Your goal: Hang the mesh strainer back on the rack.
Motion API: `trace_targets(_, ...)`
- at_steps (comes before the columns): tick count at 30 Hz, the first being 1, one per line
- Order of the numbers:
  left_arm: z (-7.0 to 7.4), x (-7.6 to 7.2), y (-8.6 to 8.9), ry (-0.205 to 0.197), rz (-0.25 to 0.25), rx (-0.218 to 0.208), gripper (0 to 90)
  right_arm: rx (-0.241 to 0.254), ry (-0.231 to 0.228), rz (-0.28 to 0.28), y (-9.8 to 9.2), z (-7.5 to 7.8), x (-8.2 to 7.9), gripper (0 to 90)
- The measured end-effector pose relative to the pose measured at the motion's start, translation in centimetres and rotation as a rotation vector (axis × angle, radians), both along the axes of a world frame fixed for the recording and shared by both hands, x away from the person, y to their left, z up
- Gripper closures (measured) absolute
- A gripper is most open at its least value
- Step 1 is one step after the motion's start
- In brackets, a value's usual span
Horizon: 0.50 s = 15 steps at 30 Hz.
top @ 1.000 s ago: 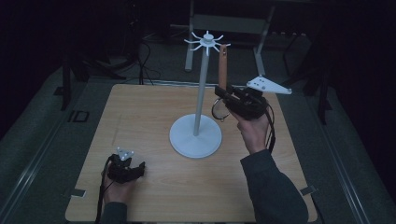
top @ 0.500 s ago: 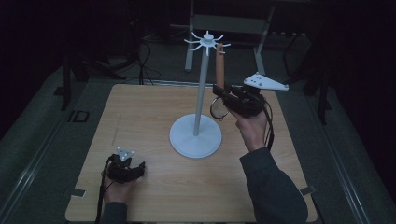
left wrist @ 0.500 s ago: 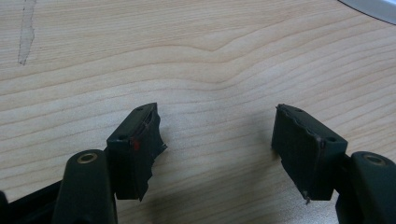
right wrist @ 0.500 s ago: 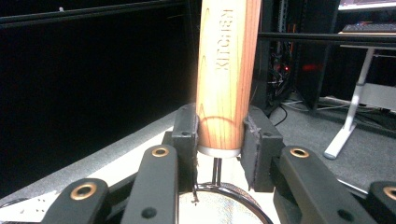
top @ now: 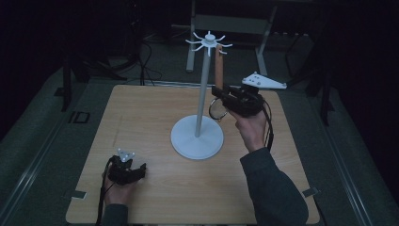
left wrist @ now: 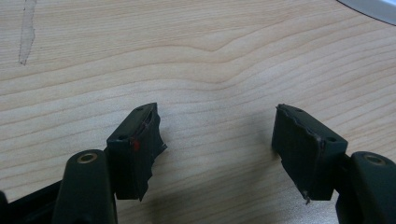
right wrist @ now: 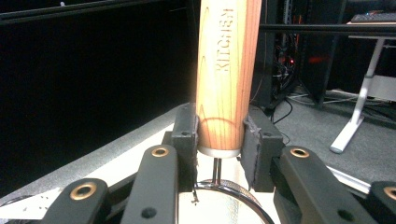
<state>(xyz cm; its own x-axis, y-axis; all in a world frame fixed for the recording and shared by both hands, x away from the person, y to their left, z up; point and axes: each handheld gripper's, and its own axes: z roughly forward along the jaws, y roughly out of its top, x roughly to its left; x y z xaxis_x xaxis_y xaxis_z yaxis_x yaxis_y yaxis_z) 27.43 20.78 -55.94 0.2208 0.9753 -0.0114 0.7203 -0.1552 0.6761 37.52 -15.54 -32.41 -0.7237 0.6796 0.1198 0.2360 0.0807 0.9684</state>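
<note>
My right gripper [right wrist: 219,140] clamps the strainer's wooden handle [right wrist: 227,70] upright at frame centre; my left gripper [left wrist: 217,140] gapes empty, lower left.

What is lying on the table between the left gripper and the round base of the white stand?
Nothing: in the high view, the stretch of table between the left gripper and the stand's base is bare wood.

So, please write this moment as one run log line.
right gripper: shut on wooden-handled strainer, near white hook stand | left gripper: open, on wooden table
</note>
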Motion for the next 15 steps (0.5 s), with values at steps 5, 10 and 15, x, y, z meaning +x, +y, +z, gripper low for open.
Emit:
trace_targets(5, -0.01, 0.01, -0.01, -0.001, 0.002, -0.002, 32.7, -0.007, -0.002, -0.019, 0.14, -0.21, 0.06, 63.0)
trace_targets(10, 0.01, 0.0, -0.01, 0.001, -0.001, 0.0, 32.7, -0.01, -0.007, -0.046, -0.04, -0.28, -0.03, 52.8)
trace_targets(15, 0.01, 0.0, -0.02, 0.001, -0.001, 0.0, 32.7, -0.023, -0.012, -0.064, -0.14, -0.5, -0.26, 47.4)
